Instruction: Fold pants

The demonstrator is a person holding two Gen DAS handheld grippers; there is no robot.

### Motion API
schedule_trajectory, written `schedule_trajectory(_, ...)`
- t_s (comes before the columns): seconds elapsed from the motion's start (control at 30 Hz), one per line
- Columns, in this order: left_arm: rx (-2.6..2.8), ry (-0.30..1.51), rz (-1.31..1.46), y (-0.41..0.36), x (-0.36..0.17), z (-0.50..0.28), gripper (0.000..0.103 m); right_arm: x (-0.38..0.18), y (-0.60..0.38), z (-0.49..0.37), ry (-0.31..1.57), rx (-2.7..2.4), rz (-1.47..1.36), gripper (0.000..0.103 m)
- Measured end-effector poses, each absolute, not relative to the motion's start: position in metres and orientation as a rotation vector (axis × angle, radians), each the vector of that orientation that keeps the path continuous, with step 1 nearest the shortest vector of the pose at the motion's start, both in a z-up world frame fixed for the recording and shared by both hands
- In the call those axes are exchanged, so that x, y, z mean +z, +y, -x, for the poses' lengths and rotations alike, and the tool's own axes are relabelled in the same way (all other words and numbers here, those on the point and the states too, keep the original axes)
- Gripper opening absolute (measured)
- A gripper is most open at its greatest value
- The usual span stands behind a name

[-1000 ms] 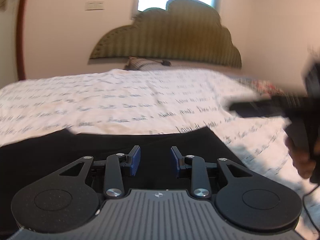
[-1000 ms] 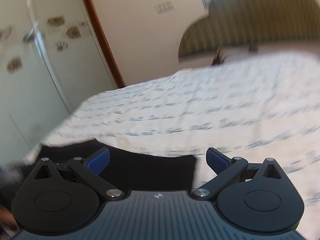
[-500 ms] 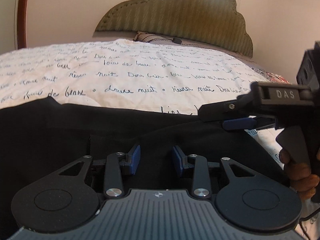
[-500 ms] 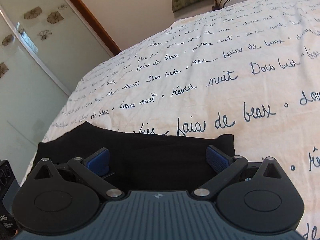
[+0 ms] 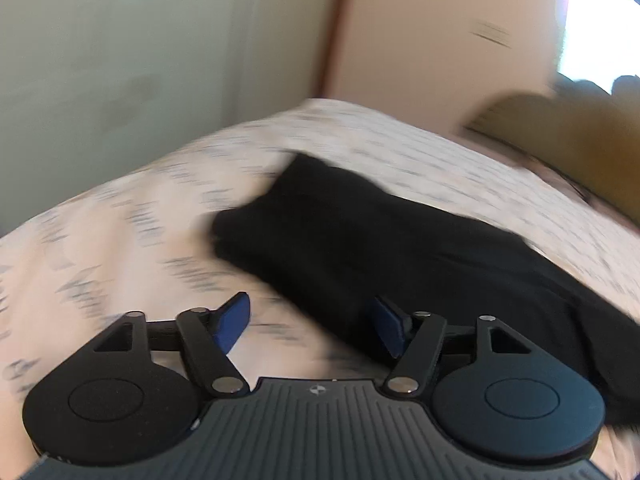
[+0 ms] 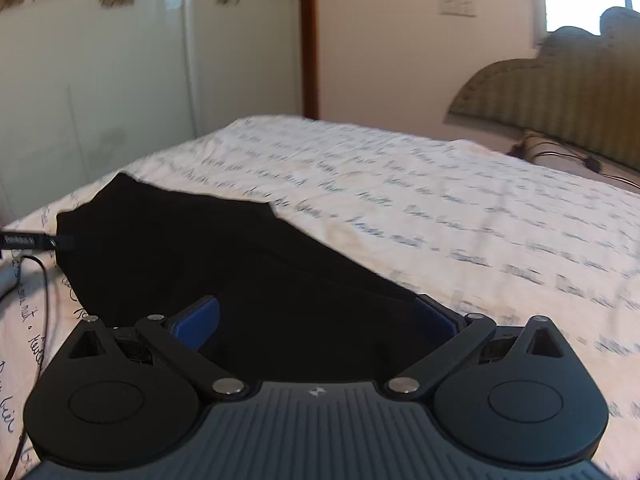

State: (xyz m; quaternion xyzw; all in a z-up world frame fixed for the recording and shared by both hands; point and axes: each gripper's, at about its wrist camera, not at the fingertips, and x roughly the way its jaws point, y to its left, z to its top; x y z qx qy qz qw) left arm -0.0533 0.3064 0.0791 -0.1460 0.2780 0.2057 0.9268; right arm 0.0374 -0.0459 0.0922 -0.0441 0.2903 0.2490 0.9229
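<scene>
The black pants (image 5: 400, 240) lie folded in a long band on the bed's white sheet with blue script (image 5: 120, 248). In the blurred left wrist view my left gripper (image 5: 312, 326) is open, low over the sheet at the pants' near edge, holding nothing. In the right wrist view the pants (image 6: 240, 272) fill the near left. My right gripper (image 6: 316, 318) is open with the black cloth lying between its blue pads (image 6: 196, 322), not pinched. A tip of the left gripper (image 6: 36, 242) shows at the far left edge.
A green padded headboard (image 6: 560, 100) stands at the right, with a black cable (image 6: 568, 158) on the bed below it. Glass wardrobe doors (image 6: 100, 80) and a brown door frame (image 6: 310, 40) stand behind the bed. A thin cable (image 6: 44, 304) trails at the left.
Both grippers have swung left toward the wardrobe side. The left gripper has opened wide and moved off the pants to their edge. The right gripper stays open over the cloth.
</scene>
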Motion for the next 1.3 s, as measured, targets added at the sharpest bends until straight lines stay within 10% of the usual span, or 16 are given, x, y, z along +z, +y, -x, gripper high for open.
schedule_trajectory(0.3,0.367,0.518,0.335,0.300,0.085,0.044,0.075,0.077,0.063,-0.154,0.724,0.575,0.207,0.103)
schedule_trajectory(0.87,0.145,0.408,1.227,0.406,0.046,0.042,0.066,0.034,0.046,-0.185,0.737,0.623,0.082,0.103)
schedule_trajectory(1.0,0.264,0.461,1.038,0.397,0.051,0.031,0.009,0.035,0.043,-0.184,0.732,0.617,0.080,0.103)
schedule_trajectory(1.3,0.365,0.500,0.771,0.366,0.060,0.034,0.012,0.034,0.037,-0.183,0.726,0.617,0.041,0.103)
